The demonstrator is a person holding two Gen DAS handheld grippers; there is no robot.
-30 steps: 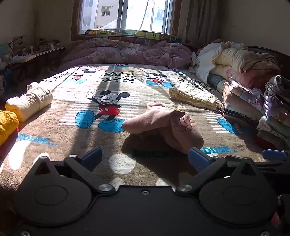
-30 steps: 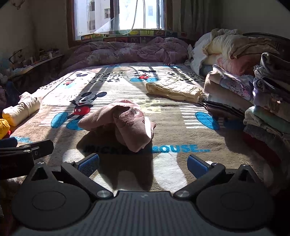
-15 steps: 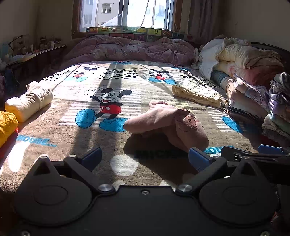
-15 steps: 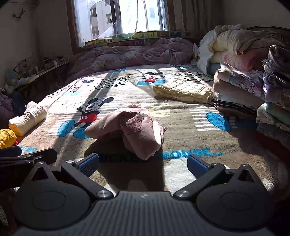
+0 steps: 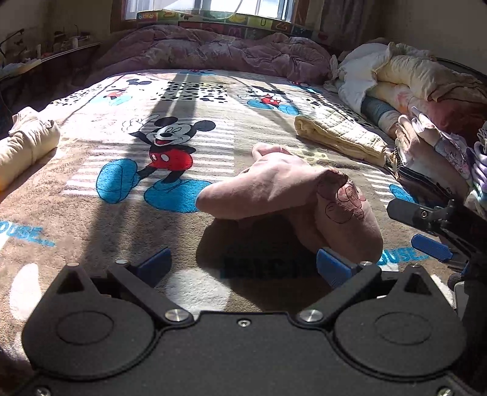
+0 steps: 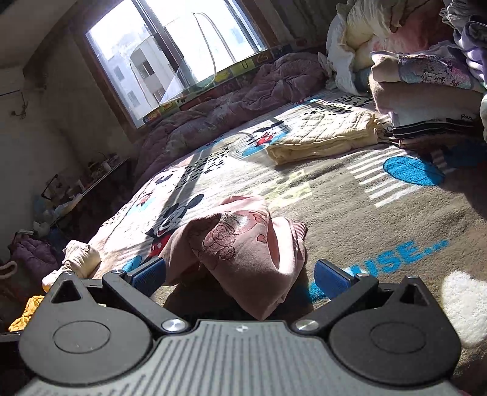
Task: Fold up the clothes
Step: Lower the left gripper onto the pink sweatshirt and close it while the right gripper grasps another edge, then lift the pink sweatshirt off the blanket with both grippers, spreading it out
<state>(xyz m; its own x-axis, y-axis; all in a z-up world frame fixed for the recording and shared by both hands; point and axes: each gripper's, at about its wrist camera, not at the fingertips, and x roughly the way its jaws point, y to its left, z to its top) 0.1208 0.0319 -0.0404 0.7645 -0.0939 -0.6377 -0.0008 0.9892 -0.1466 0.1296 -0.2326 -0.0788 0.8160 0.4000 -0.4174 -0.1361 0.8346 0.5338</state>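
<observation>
Pink garment [image 6: 243, 249] lies crumpled mid-bed [image 5: 91, 219], long axis running left-right. Right hand-held gripper [image 6: 240, 278] spread wide, empty, garment's near end between its fingers, nearer. Left hand-held gripper [image 5: 243, 268] also wide, empty, short of it.

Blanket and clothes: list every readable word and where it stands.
"USE..." in blue on the blanket, the word's start hidden behind the pink garment.
"Par", cut off, on a folded garment's band in the pile.
Letters on the windowsill strip: too blurred to read.
</observation>
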